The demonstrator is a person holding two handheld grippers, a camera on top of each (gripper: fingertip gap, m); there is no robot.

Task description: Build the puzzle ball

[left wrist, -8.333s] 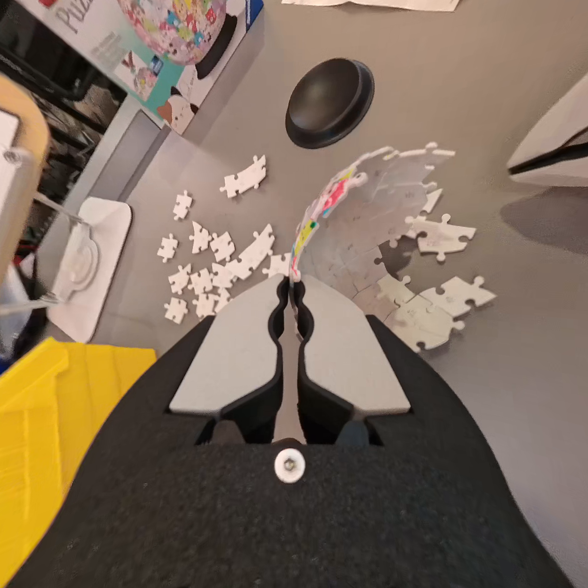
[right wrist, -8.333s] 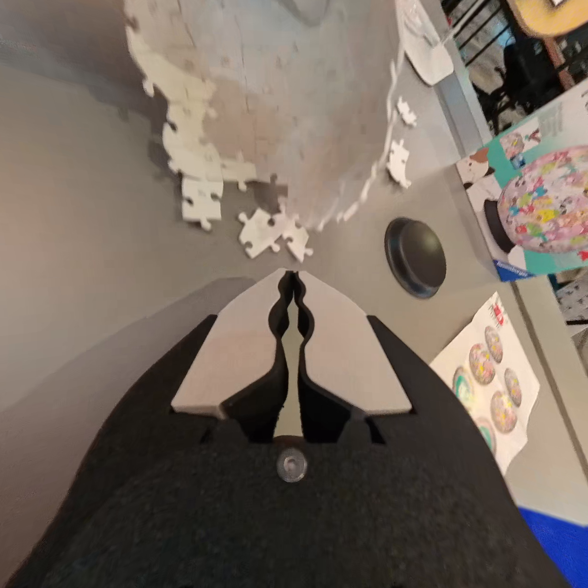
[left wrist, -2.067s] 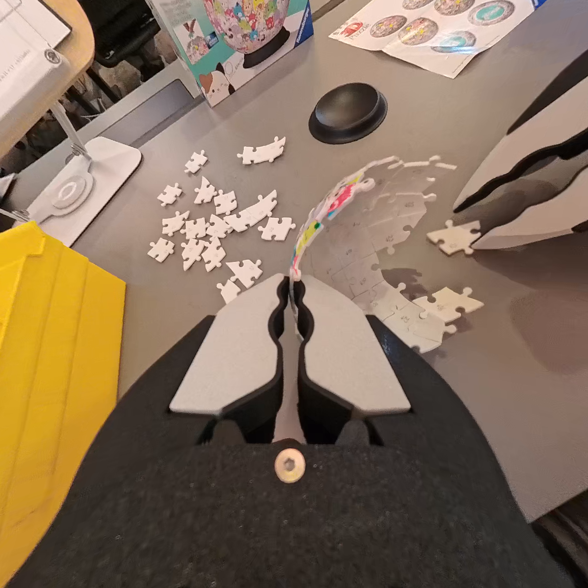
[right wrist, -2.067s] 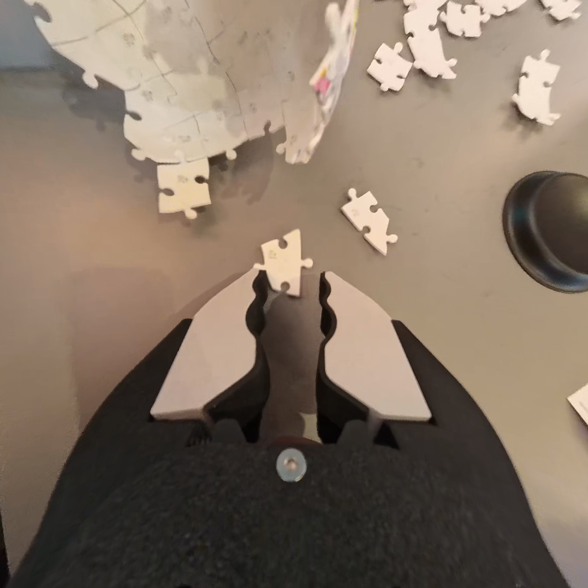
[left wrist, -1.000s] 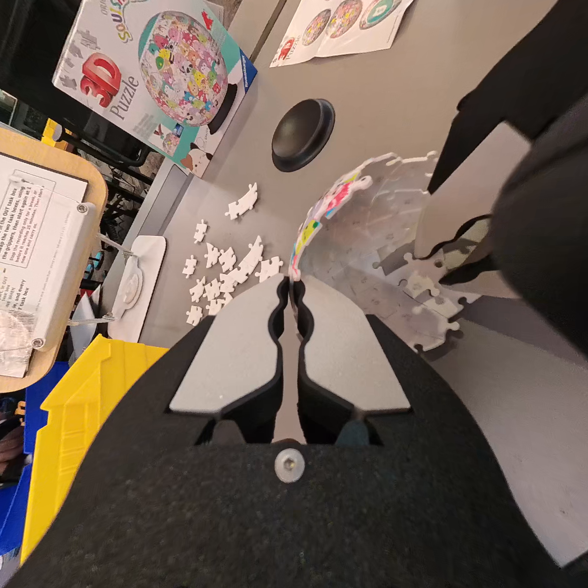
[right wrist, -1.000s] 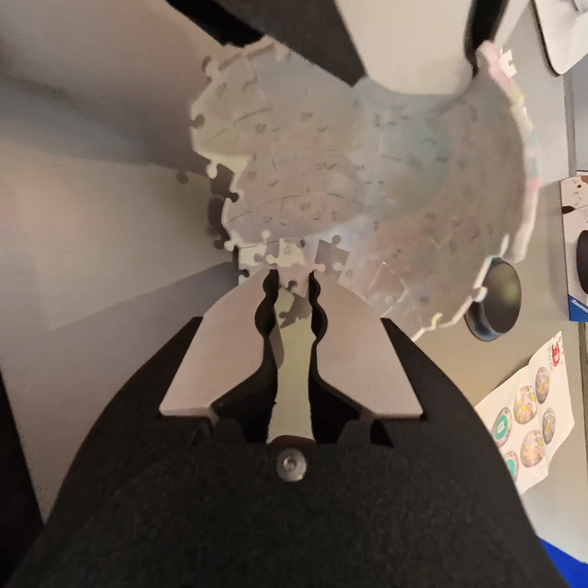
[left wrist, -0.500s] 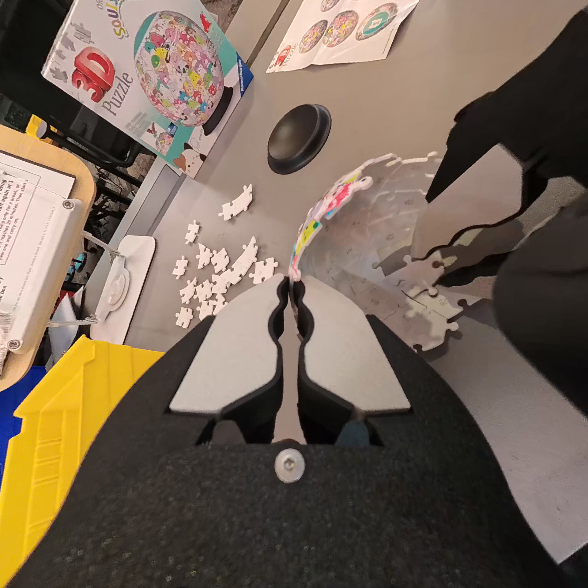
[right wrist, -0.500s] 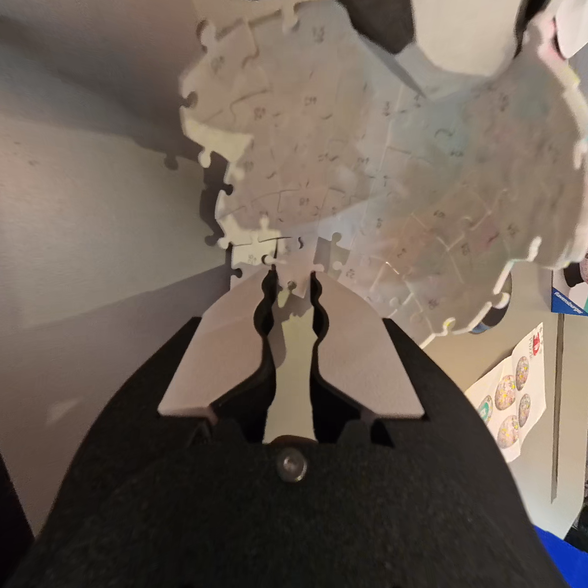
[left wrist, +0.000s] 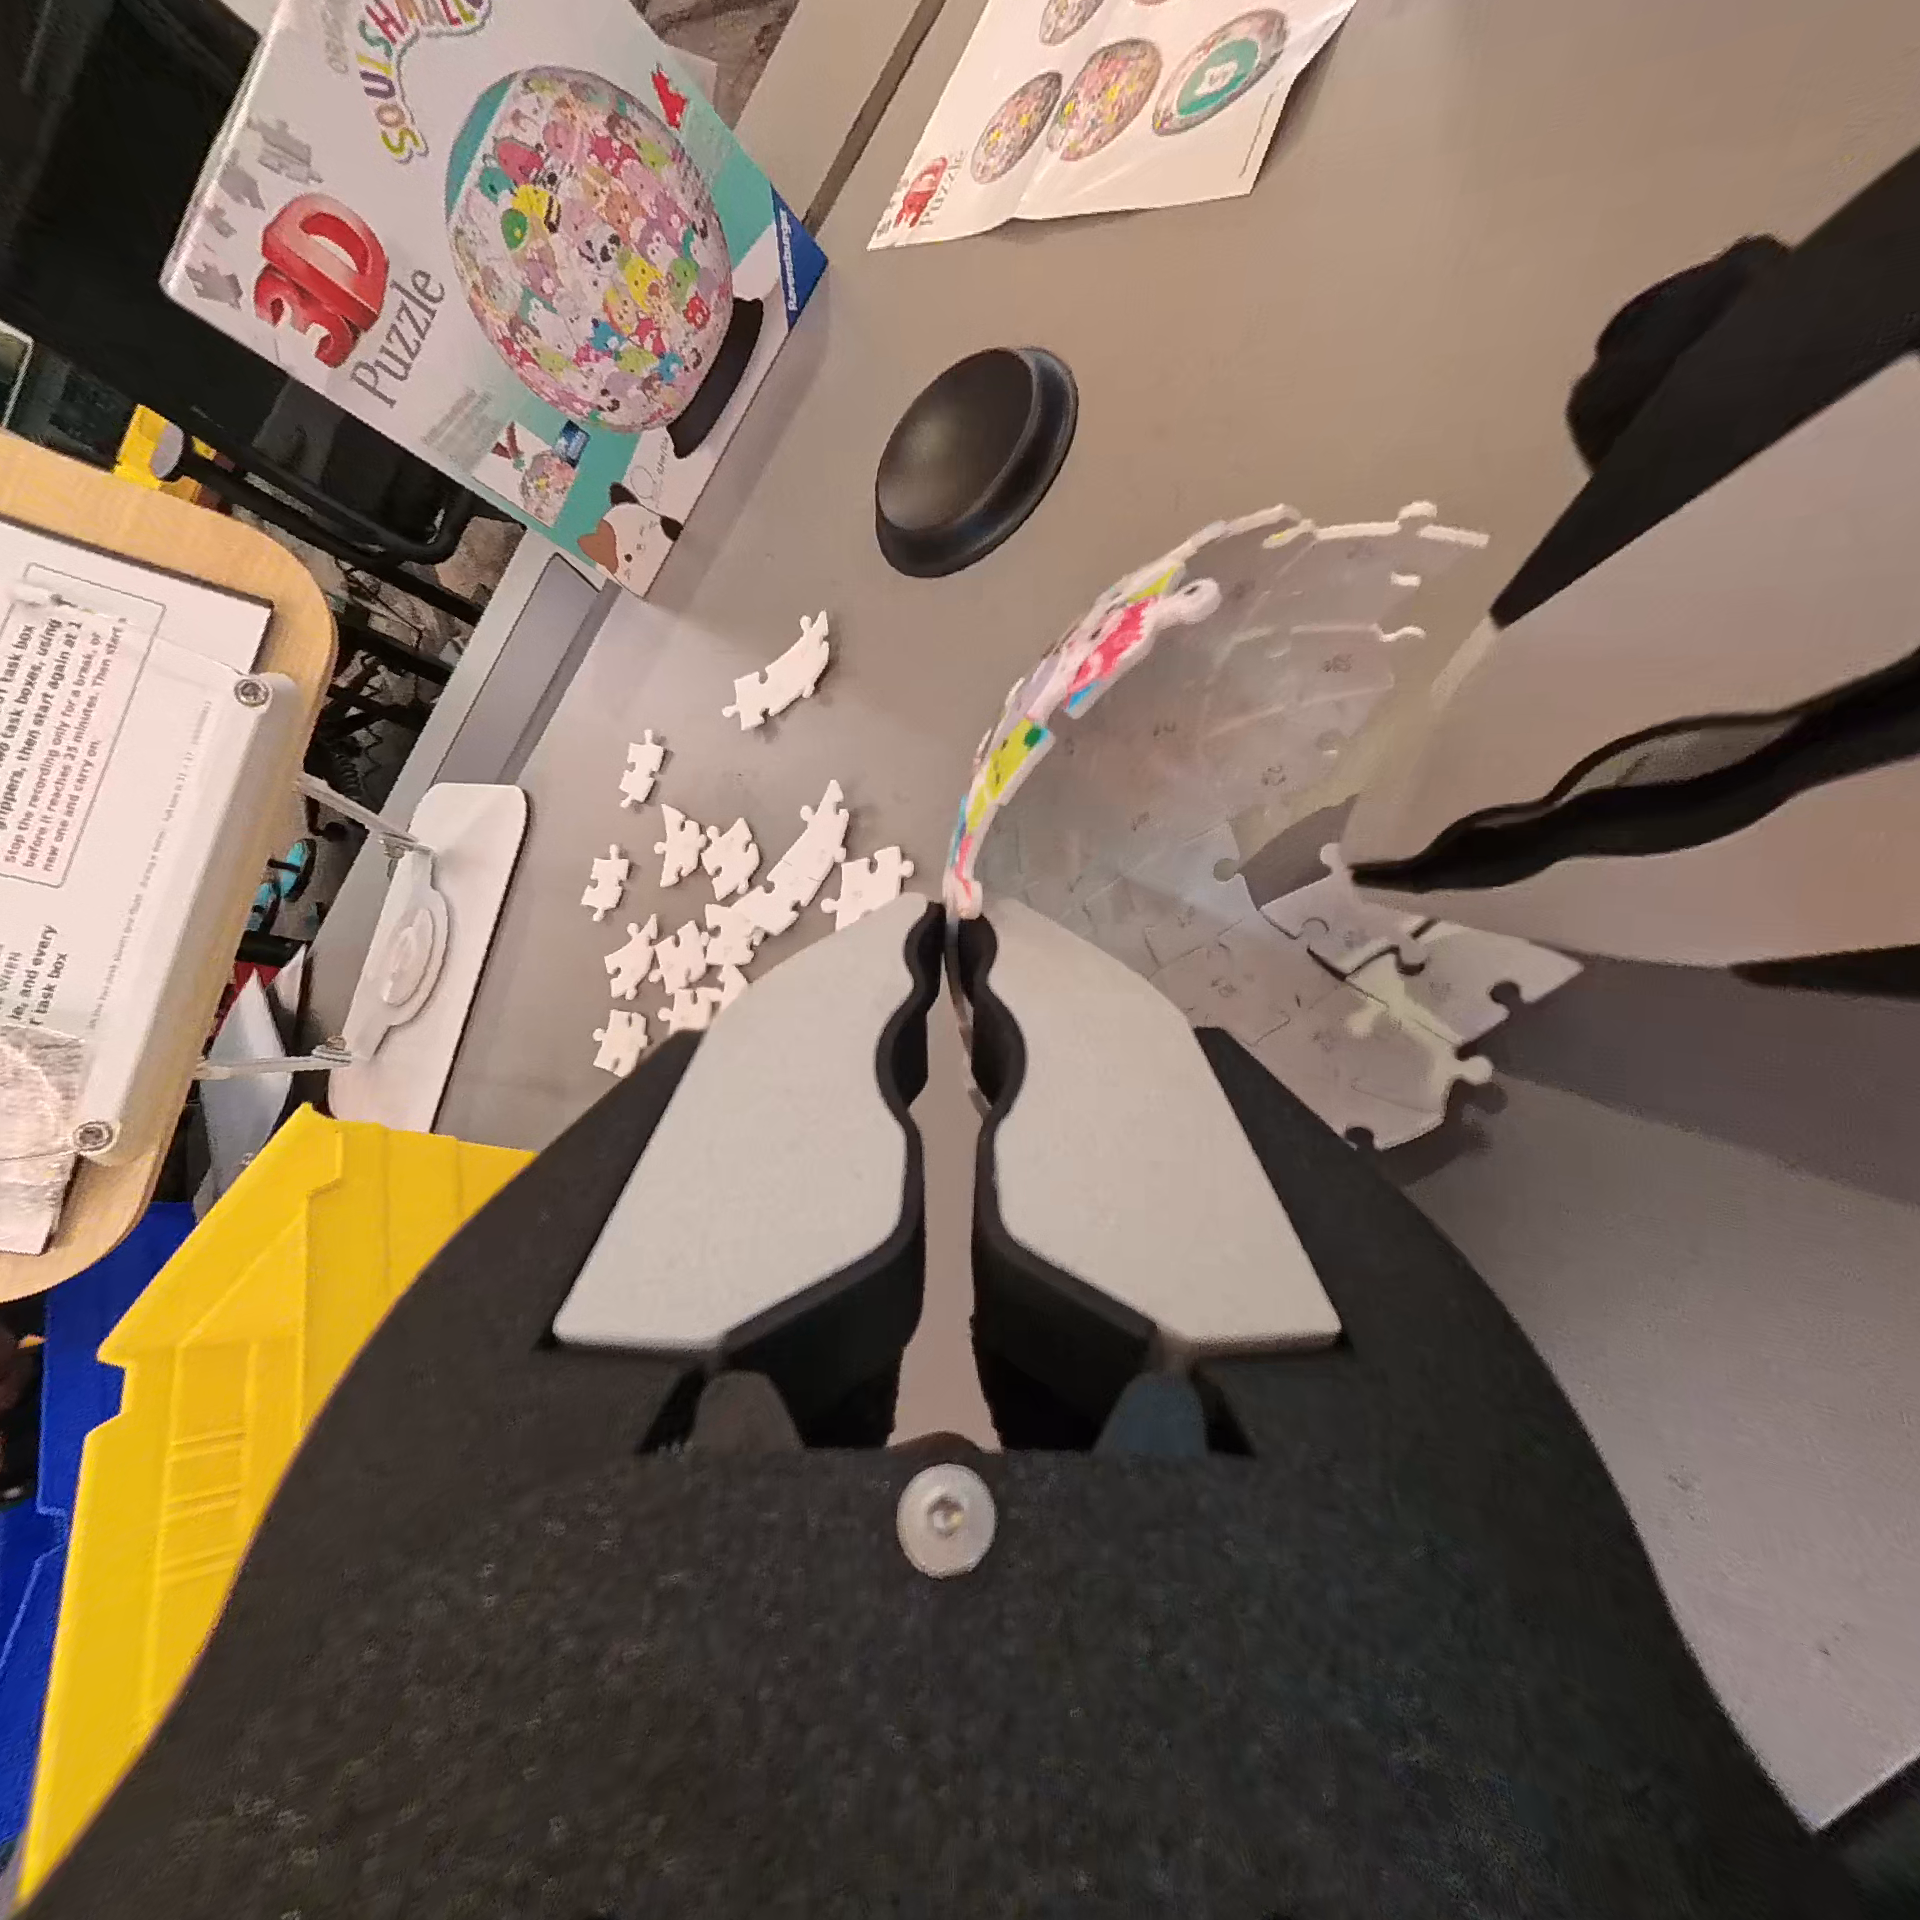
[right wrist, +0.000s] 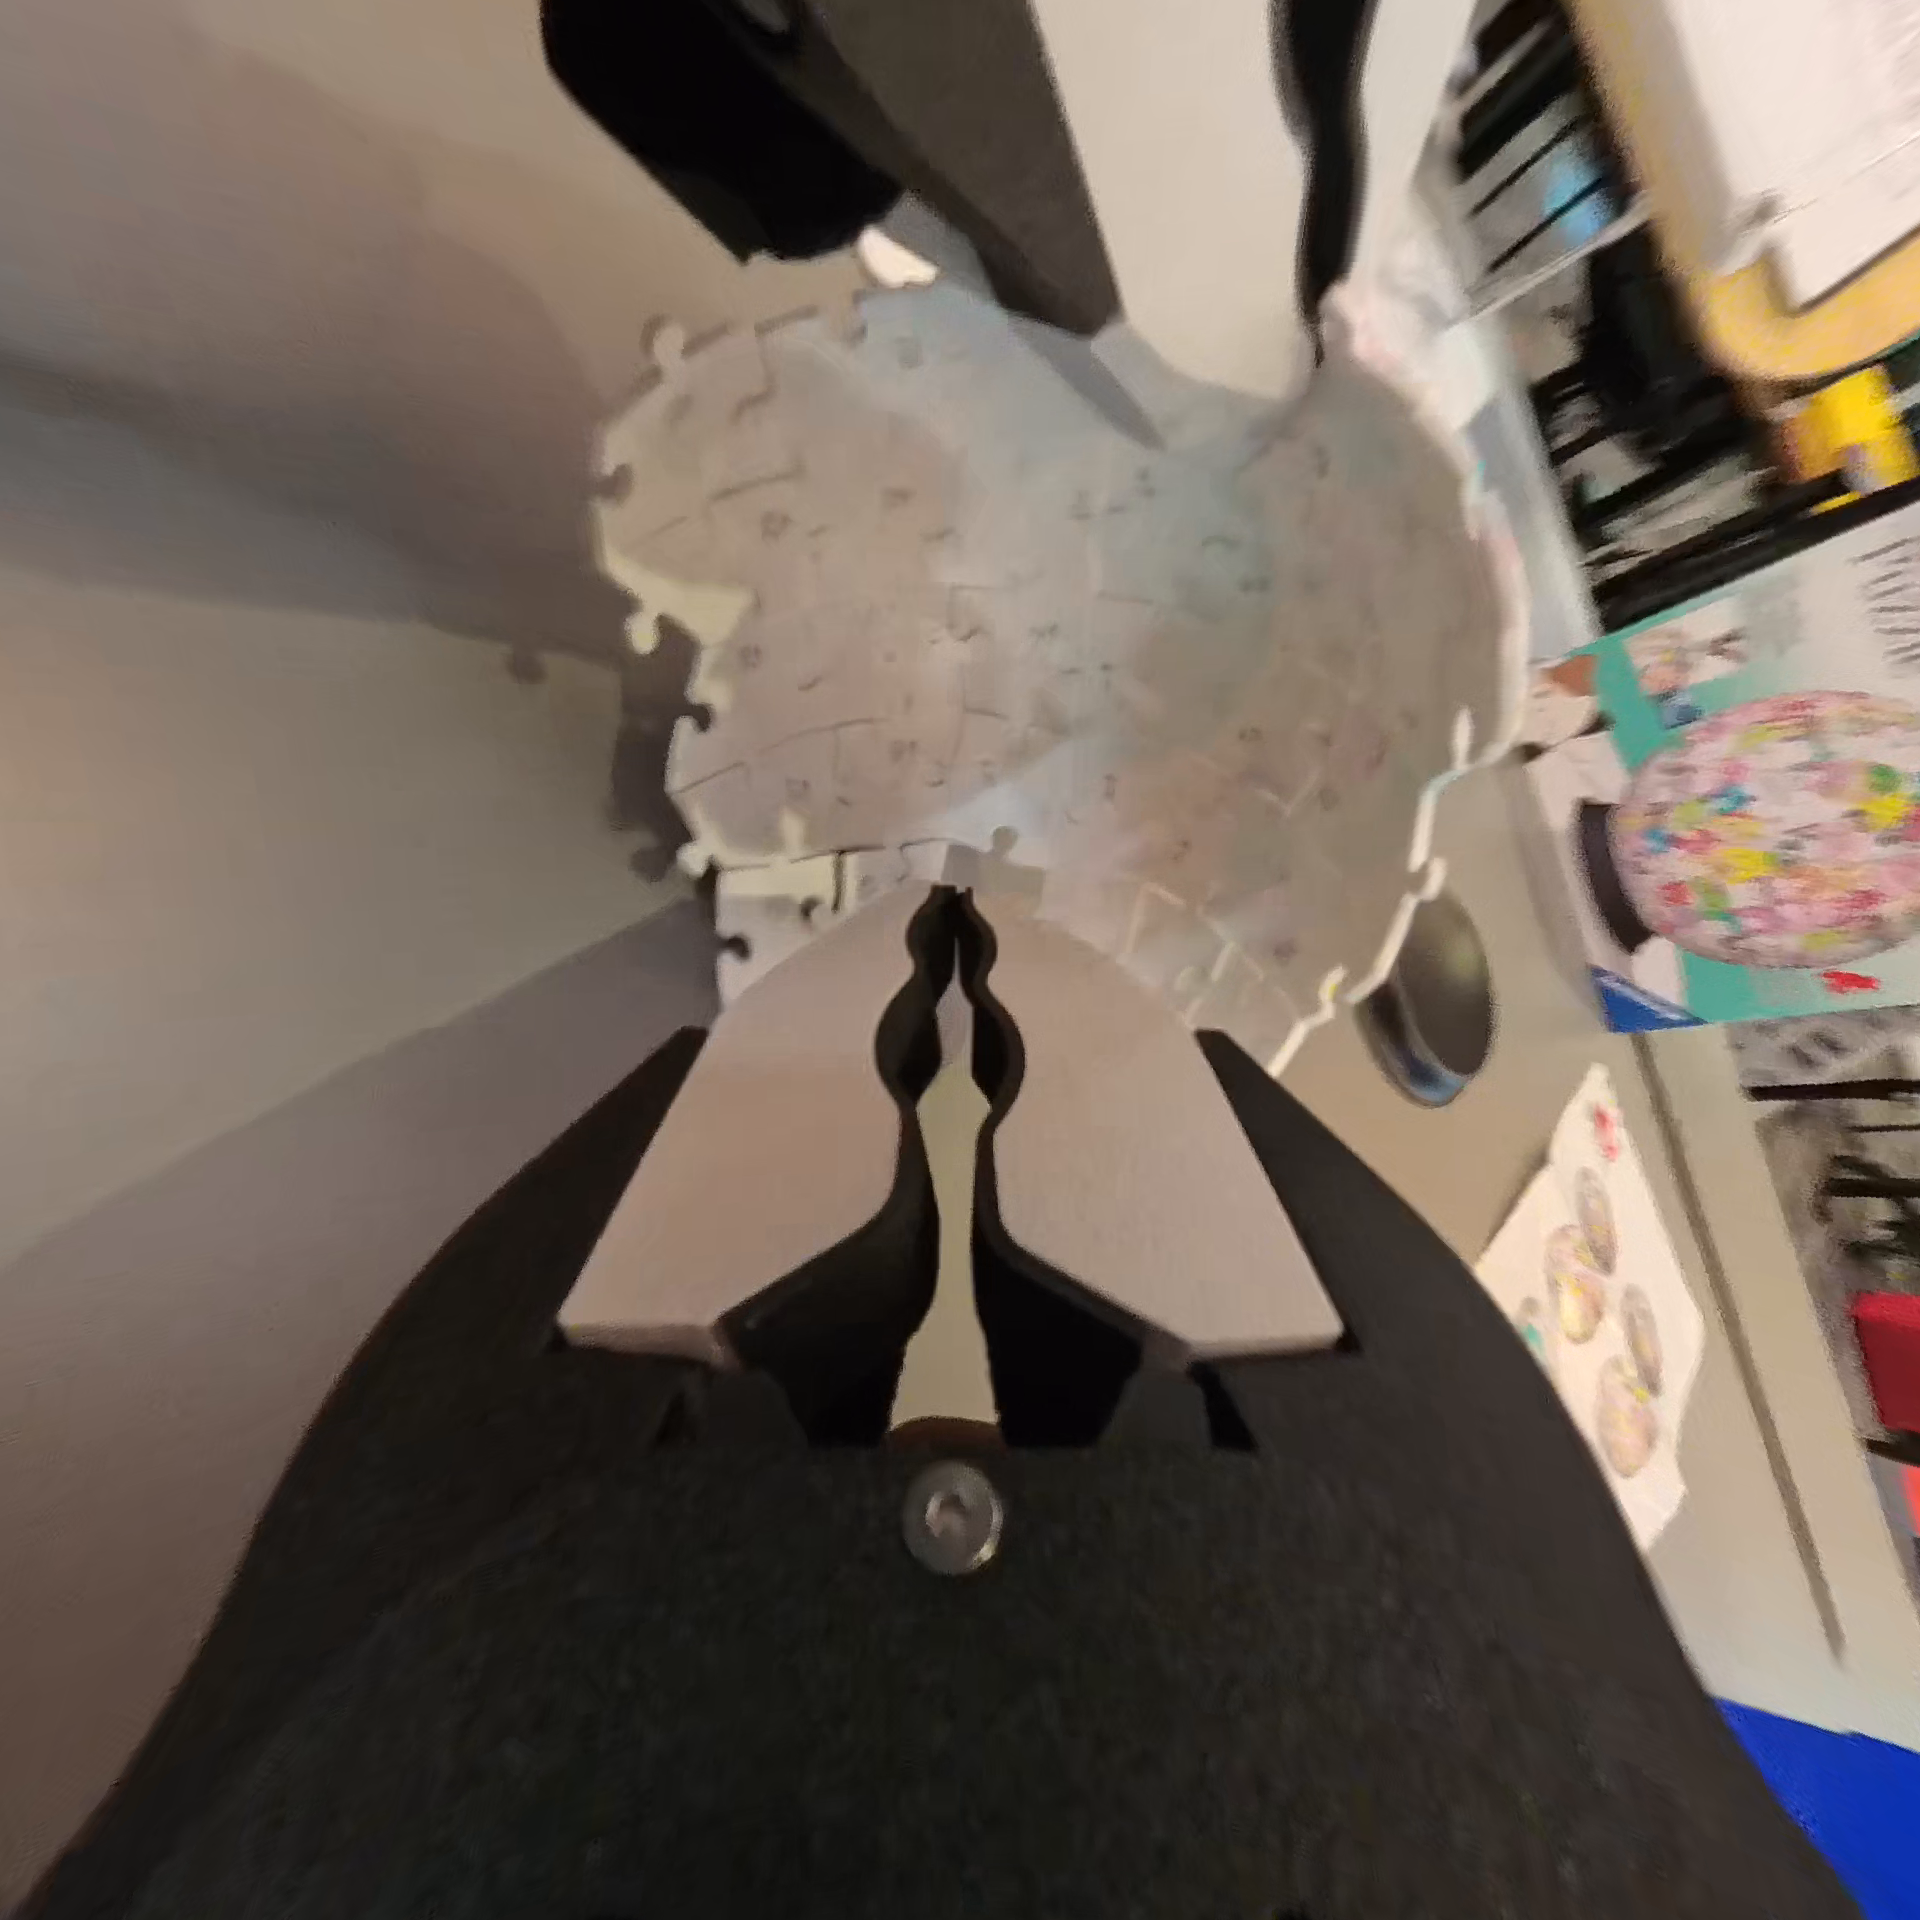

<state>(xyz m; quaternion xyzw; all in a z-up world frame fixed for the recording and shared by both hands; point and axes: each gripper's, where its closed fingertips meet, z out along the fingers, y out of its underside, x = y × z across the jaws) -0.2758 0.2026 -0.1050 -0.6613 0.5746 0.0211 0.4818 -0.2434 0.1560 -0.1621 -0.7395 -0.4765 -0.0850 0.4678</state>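
Grippers (left wrist: 951, 920) (right wrist: 954, 906) pinched on puzzle shell (left wrist: 1195, 769)

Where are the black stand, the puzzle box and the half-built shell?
black stand (left wrist: 971, 457), left wrist view, domed top.
puzzle box (left wrist: 499, 260), left wrist view, printed front.
half-built shell (right wrist: 1039, 644), right wrist view, pale inner surface.

Right gripper (right wrist: 951, 914) closed at puzzle shell (right wrist: 1039, 665) edge

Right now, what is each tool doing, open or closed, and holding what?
Left tool: closed on the partly built puzzle ball's rim.
Right tool: closed at the shell's opposite edge; whether it grips it cannot be told.
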